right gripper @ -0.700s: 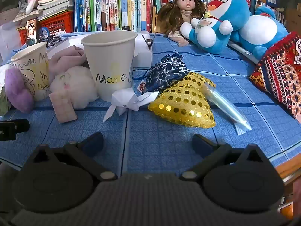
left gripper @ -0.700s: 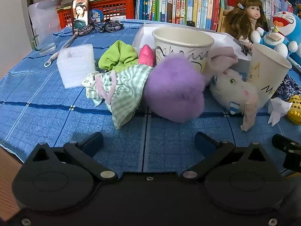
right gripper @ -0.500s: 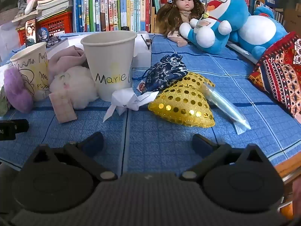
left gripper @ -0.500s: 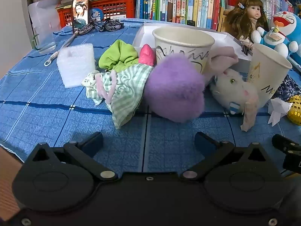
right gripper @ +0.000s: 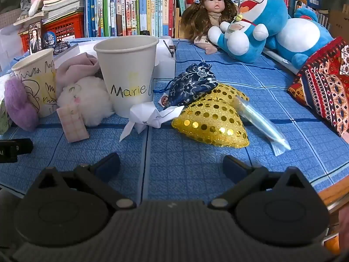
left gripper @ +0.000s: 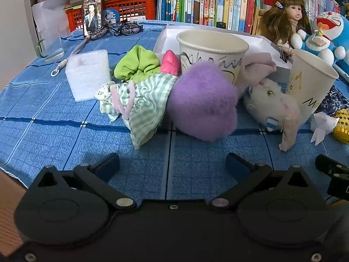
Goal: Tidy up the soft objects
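Left wrist view: a purple plush ball [left gripper: 202,102] is seen lying on the blue tablecloth [left gripper: 54,135], ahead of the left gripper [left gripper: 172,163] and apart from it. It is pressed against a green striped cloth doll [left gripper: 141,102] on its left and touches the scribbled paper cup [left gripper: 212,52] behind it. A white plush cat [left gripper: 270,104] lies just to its right, wedged between the two cups. The ball is judged to be light, very soft and easily compressed; a grip across its middle is advised, so that the pile does not slip from the pads.

The jaws of the left gripper are spread wide and nothing is held between them.

Right wrist view: the right gripper [right gripper: 171,164] is likewise spread wide and empty over bare cloth. Ahead of it lie a gold sequin pouch [right gripper: 211,120], partly covered by a dark floral drawstring bag [right gripper: 192,85], and a folded white paper [right gripper: 150,115] touching the cup marked "Marie" [right gripper: 127,74]. The sequin surface is expected to be slippery; the pouch is best pinched at a fold or edge. Both cups are light and may be tipped if a neighbouring toy is dragged.
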